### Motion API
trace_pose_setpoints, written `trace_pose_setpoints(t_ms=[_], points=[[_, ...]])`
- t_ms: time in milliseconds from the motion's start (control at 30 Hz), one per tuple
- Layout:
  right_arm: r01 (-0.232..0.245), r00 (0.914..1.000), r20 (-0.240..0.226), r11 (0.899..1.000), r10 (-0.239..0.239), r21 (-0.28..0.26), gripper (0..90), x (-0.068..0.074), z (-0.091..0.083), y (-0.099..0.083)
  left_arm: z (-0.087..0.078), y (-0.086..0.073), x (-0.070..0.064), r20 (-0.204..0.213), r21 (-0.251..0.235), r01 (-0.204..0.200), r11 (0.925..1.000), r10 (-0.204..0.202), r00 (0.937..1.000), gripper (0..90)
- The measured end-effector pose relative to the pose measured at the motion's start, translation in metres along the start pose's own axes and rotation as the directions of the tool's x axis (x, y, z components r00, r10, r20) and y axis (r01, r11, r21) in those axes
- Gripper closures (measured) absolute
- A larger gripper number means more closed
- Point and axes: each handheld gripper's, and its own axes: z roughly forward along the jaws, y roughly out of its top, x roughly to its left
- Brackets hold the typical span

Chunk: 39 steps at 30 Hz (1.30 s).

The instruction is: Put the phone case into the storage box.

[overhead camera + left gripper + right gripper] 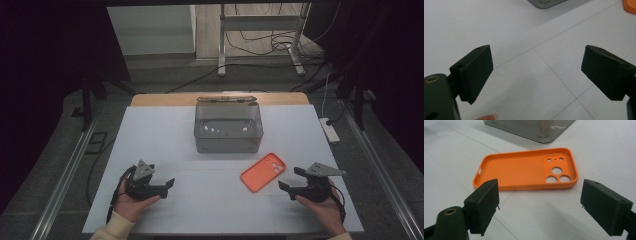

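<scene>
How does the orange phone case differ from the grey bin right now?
The phone case is bright orange and opaque; the bin is smoky grey and see-through. The phone case lies flat and shallow, hollow side up, while the bin stands tall with upright walls. The phone case sits nearer the right gripper, in front of the bin, which is farther back at the table's middle. Both rest on the white table, apart from each other, untouched by either gripper.

- I see a white table (150,130) with a wooden far edge.
- Grey carpet floor (60,150) around it, cables (270,42) under a metal frame (222,45).
- Dark curtains (45,60) flank both sides.
</scene>
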Motion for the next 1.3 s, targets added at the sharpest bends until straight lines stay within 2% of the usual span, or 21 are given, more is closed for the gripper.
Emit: trace_pose_setpoints(t_ms=[200, 567, 900, 1300], points=[[0.020, 0.9998, -0.009, 1.000, -0.020, 0.016, 15.7, 0.003, 0.004, 0.001, -0.001, -0.001, -0.001, -0.002, 0.002, -0.008, 1.0000, 0.008, 1.0000, 10.6], [-0.022, 0.9997, -0.013, 1.000, 0.022, -0.013, 16.1, -0.001, -0.001, 0.000, -0.001, 0.002, -0.002, 0.010, -0.003, -0.018, 0.9998, 0.018, 0.9998, 11.6], [-0.018, 0.9997, -0.015, 1.000, 0.018, -0.006, 16.1, -0.001, 0.002, 0.001, -0.007, 0.004, -0.005, 0.017, -0.008, -0.022, 0.9997, 0.023, 0.9996, 12.2], [-0.020, 0.9998, -0.010, 1.000, 0.020, 0.002, 16.0, -0.001, 0.004, 0.001, -0.015, 0.018, -0.011, 0.040, -0.009, -0.035, 0.9993, 0.036, 0.9985, 12.1]])
